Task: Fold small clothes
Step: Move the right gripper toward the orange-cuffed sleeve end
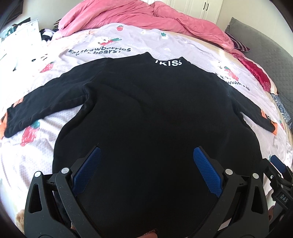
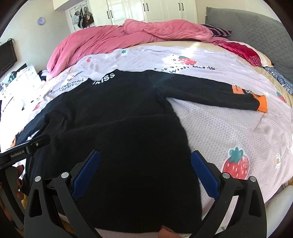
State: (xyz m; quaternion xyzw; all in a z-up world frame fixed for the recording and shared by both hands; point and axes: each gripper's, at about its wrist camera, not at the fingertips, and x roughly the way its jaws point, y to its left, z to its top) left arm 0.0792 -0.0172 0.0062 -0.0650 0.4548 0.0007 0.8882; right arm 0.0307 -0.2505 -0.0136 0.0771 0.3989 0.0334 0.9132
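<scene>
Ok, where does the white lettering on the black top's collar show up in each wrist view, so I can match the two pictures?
Left wrist view: the white lettering sits at upper centre, slightly right, on the collar of the black top.
Right wrist view: the lettering appears upper left of centre, tilted, on the same collar.
Shared landmark: the pink duvet bunched behind the collar in both views.

Black top [image 1: 146,113], seemingly orange-cuffed.

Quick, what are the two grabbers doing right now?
Left gripper: open, holding nothing, over the black top.
Right gripper: open, holding nothing, over the top's right side.
</scene>
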